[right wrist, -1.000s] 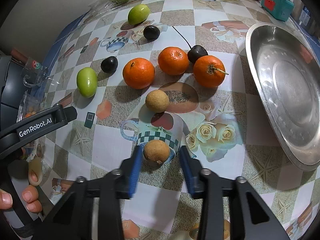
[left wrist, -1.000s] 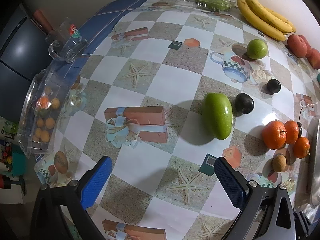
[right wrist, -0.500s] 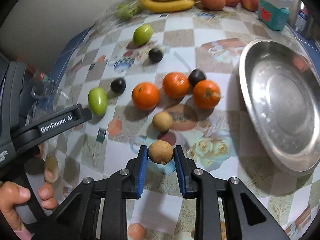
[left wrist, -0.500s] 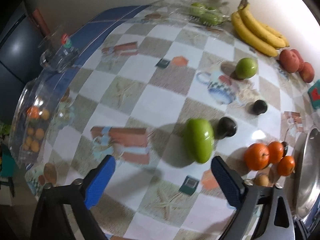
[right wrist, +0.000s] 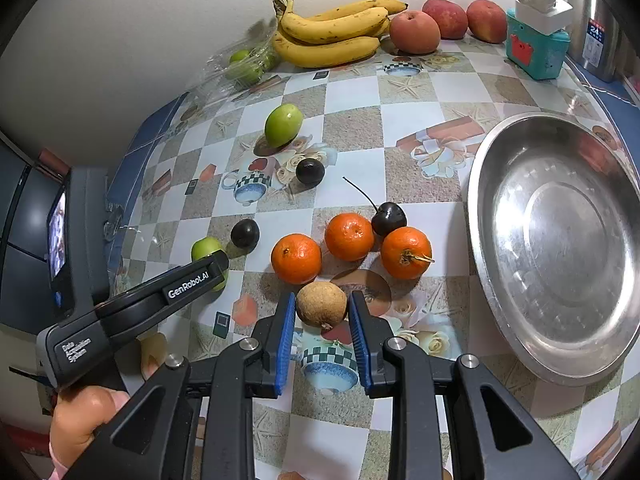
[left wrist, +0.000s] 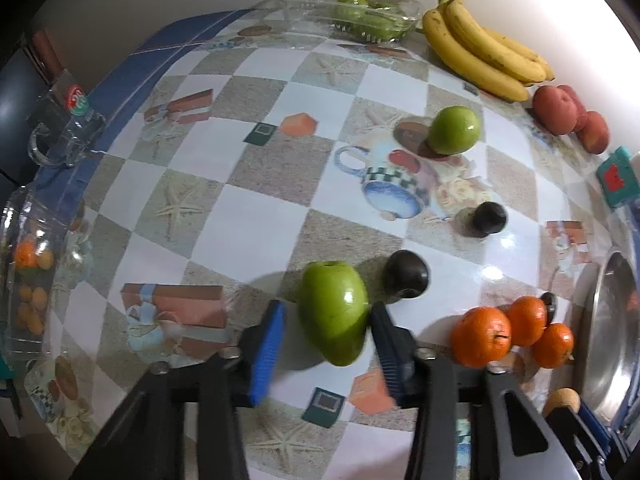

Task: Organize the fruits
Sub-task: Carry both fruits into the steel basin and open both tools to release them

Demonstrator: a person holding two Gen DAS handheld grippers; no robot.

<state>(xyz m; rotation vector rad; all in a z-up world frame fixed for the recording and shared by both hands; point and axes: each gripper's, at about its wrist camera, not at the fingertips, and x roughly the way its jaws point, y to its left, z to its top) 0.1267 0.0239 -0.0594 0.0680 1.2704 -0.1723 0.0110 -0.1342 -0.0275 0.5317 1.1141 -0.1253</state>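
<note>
- The table (right wrist: 404,128) wears a glossy printed oilcloth, a checker of white and sandy squares with starfish, teacups and gift boxes.
- The left gripper (left wrist: 326,330) has black arms and ribbed blue pads; its jaws are closing around an oblong green fruit (left wrist: 334,310) with smooth, shiny skin. The right pad touches the fruit's flank, while a narrow gap shows at the left pad.
- That fruit lies on the cloth, just beside a matte dark round fruit (left wrist: 406,274).
- The right gripper (right wrist: 322,326) is clamped on a small round brown fruit (right wrist: 321,304) with rough, dull skin, held between its blue pads clear of the cloth.
- Just beyond it sit 3 dimpled oranges (right wrist: 350,237) in a cluster, with a glossy dark cherry (right wrist: 389,218) on a thin stem touching 2 of them.
- A wide, shallow metal bowl (right wrist: 504,312), scuffed and reflective, stands empty to the right.
- By the wall lie curved yellow bananas (right wrist: 332,30), 3 reddish peaches (right wrist: 415,32) and a clear plastic tray (right wrist: 240,64) of small green fruit.
- A second round green fruit (right wrist: 283,124) sits mid-table.
</note>
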